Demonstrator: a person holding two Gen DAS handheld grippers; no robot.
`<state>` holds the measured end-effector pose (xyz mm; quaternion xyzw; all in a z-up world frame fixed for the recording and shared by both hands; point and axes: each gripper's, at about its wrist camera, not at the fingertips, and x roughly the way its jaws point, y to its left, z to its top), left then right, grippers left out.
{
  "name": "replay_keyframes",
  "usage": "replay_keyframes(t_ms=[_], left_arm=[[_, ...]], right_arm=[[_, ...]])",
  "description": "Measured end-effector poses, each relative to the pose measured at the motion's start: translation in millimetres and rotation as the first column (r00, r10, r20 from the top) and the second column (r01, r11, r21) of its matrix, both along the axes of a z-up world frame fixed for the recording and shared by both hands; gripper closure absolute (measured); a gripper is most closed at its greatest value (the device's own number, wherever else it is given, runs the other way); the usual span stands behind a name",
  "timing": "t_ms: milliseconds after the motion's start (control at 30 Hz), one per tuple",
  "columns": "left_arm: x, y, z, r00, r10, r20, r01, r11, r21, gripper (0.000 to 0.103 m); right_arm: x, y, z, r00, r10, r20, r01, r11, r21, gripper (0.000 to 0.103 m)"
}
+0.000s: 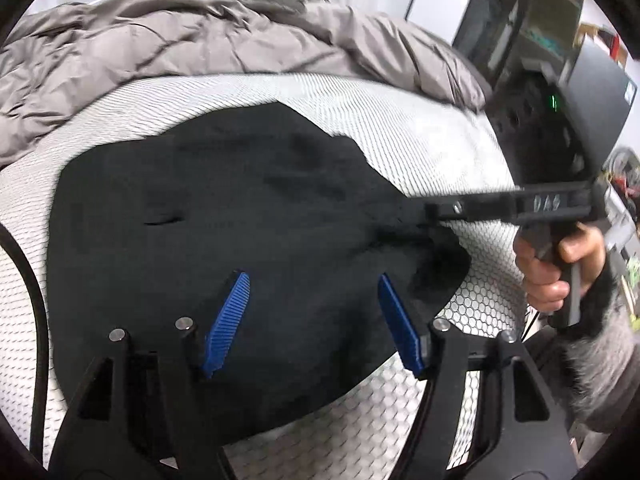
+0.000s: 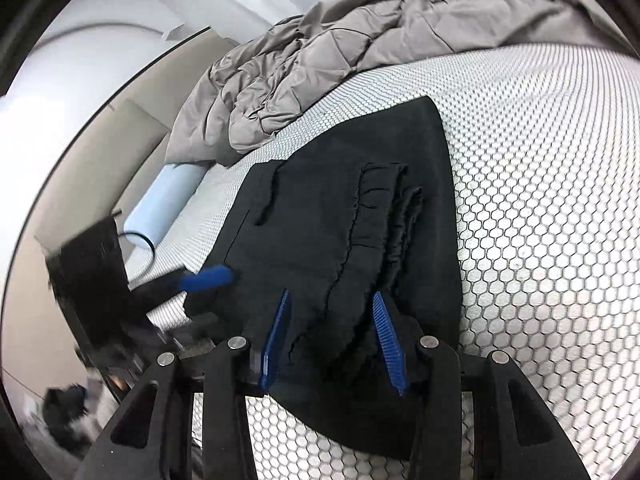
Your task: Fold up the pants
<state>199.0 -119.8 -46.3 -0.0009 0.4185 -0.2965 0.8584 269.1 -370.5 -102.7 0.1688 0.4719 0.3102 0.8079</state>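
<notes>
The left gripper (image 1: 314, 322) hovers with its blue pads spread apart over the black pants (image 1: 224, 216) lying on the honeycomb-patterned bed (image 1: 424, 136). To its right, a hand (image 1: 560, 268) holds the right gripper (image 1: 434, 212) at the pants' edge. A grey quilt (image 1: 168, 40) lies crumpled beyond.

The folded pants (image 2: 340, 216) lie on the near part of the mattress (image 2: 540, 200), with the rumpled quilt (image 2: 320, 72) heaped behind them along the far side. In the right wrist view a rolled cylinder (image 2: 164, 204) lies at the mattress's left edge, left of the pants and just before the quilt. The left claw (image 1: 314, 320) hangs over the pants' near part, the right claw (image 2: 332, 340) over their near end, the left one off to its left.
</notes>
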Motion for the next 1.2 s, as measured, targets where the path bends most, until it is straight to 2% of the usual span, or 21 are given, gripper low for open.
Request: replay_keyframes(t_ms=[67,133,233,333,467,633,800,867,933,967,1000,1067,1200], left_arm=[[1.4,-15.7,-8.1,1.0,-0.012,-0.01,0.012,1.0,0.018,0.039],[4.6,-31.5,-17.4,1.0,-0.016,-0.007,0.017,0.995,0.095,0.039],[3.3,-40.8,-24.4,1.0,-0.021,0.008,0.019,0.991,0.136,0.037],[2.1,-41.2,-25.5,1.0,-0.018,0.005,0.018,0.991,0.136,0.037],[1.5,-38.2,-24.8,1.0,-0.016,-0.002,0.016,0.991,0.131,0.037],[7.2,-37.2,-25.2,1.0,-0.02,-0.001,0.02,0.99,0.138,0.036],[7.4,-36.3,-24.8,1.0,-0.023,-0.003,0.023,0.99,0.136,0.036],[6.9,-36.8,-24.6,1.0,-0.024,-0.001,0.024,0.99,0.141,0.036],[7.1,-36.7,-24.2,1.0,-0.024,0.001,0.023,0.99,0.142,0.036],[7.4,-36.5,-24.1,1.0,-0.023,0.0,0.023,0.99,0.14,0.036],[7.6,-35.7,-23.3,1.0,-0.023,-0.004,0.023,0.991,0.135,0.036],[8.0,-32.2,-18.0,1.0,-0.023,-0.005,0.023,0.991,0.129,0.036],[1.1,-8.8,11.0,0.996,0.012,0.091,-0.021,0.995,0.099,0.036]], right_arm=[[9.3,-1.2,-2.7,1.0,-0.001,-0.031,0.003,0.998,0.055,0.059],[15.3,-3.4,-3.3,0.998,-0.016,-0.054,0.021,0.995,0.097,0.059],[17.5,-0.3,-5.0,0.998,-0.013,-0.065,0.02,0.994,0.106,0.059],[22.1,4.4,-6.2,0.997,-0.004,-0.076,0.014,0.991,0.13,0.059],[22.2,12.3,-0.6,0.999,0.007,-0.047,-0.001,0.992,0.123,0.059],[22.5,10.9,12.3,1.0,0.002,-0.002,-0.001,0.986,0.165,0.059],[19.7,34.6,-2.8,0.993,0.107,-0.056,-0.103,0.992,0.079,0.059],[14.9,42.4,-5.7,0.991,0.125,-0.044,-0.124,0.992,0.023,0.059],[13.0,44.1,-5.6,0.991,0.128,-0.034,-0.128,0.992,0.008,0.059],[13.2,43.9,-5.8,0.992,0.122,-0.031,-0.122,0.992,0.009,0.062],[13.4,43.9,-6.3,0.993,0.114,-0.03,-0.114,0.993,-0.001,0.076],[12.4,43.0,-5.9,0.996,0.09,-0.015,-0.091,0.994,-0.059,0.096],[2.1,36.3,19.0,0.995,0.078,0.057,-0.075,0.996,-0.049,0.098]])
